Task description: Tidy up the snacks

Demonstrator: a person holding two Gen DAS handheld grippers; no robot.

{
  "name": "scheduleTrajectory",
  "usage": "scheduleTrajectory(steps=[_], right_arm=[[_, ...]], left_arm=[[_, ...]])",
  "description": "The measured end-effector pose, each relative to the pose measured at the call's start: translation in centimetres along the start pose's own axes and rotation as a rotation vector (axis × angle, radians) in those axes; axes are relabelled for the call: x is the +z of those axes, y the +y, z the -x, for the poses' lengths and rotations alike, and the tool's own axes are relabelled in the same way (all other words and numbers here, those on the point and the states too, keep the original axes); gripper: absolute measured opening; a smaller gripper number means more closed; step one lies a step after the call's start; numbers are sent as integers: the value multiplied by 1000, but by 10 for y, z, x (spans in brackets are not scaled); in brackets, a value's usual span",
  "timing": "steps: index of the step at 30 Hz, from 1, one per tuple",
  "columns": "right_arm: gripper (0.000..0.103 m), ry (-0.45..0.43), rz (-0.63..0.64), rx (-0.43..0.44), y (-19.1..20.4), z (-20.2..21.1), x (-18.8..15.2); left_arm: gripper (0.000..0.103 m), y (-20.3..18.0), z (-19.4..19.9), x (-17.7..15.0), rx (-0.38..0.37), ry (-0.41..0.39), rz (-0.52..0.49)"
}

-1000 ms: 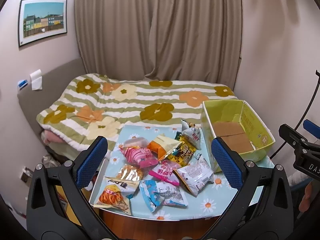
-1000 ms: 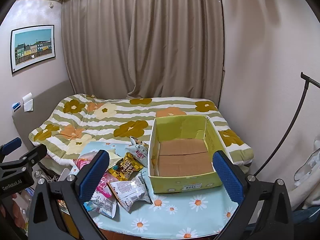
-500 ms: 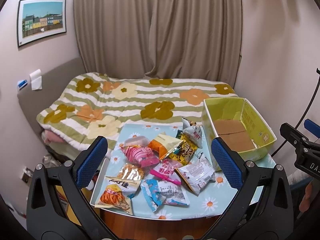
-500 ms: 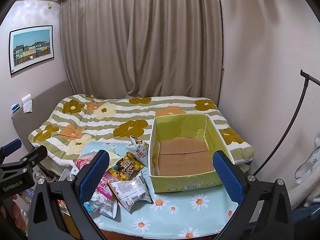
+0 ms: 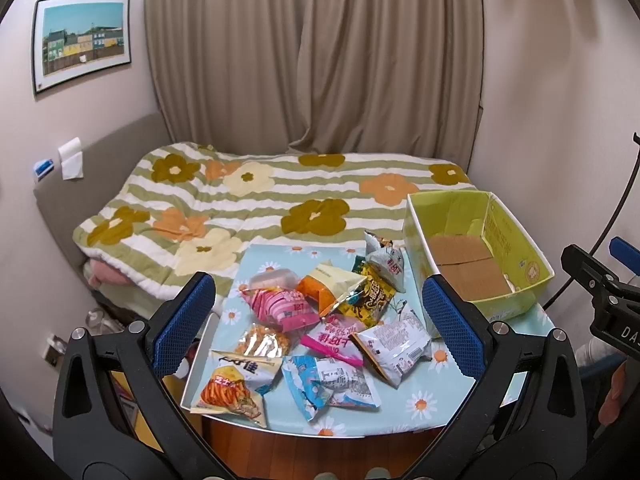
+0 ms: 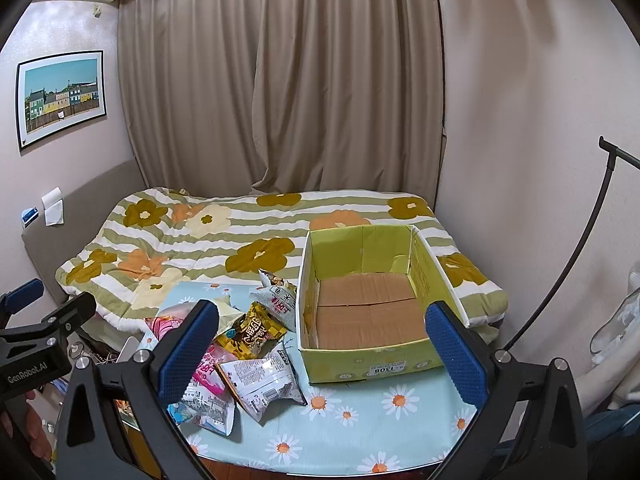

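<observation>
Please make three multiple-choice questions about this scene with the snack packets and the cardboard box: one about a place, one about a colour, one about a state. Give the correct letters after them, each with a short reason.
1. Seen from the right wrist camera, where does the pile of snack packets lie?
A. inside the box
B. on the table, left of the box
C. on the bed

2. What colour are the inner walls of the box?
A. yellow-green
B. red
C. black

3. In what state are the left gripper and the right gripper?
A. both open, holding nothing
B. both shut on packets
C. only the left one shut on a packet

Answers:
1 B: the packets rest on the daisy-print tablecloth, left of the box.
2 A: the walls are yellow-green above a brown cardboard floor.
3 A: in each wrist view the blue pads stand wide apart with nothing between them.
</observation>
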State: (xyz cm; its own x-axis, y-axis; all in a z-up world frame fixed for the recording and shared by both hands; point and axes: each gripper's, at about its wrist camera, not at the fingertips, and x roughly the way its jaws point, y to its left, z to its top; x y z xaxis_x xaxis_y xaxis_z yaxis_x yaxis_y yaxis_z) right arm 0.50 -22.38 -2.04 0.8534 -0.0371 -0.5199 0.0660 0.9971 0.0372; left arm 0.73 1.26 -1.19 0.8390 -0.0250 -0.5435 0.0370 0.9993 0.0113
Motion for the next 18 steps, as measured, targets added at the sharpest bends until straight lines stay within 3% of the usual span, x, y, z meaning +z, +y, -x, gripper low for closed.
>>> scheduleTrajectory(steps=[18], right_arm=[[103,5,-1,3,-2,0,2]], left_arm=[[103,-1,-1,2,1,5,-1]])
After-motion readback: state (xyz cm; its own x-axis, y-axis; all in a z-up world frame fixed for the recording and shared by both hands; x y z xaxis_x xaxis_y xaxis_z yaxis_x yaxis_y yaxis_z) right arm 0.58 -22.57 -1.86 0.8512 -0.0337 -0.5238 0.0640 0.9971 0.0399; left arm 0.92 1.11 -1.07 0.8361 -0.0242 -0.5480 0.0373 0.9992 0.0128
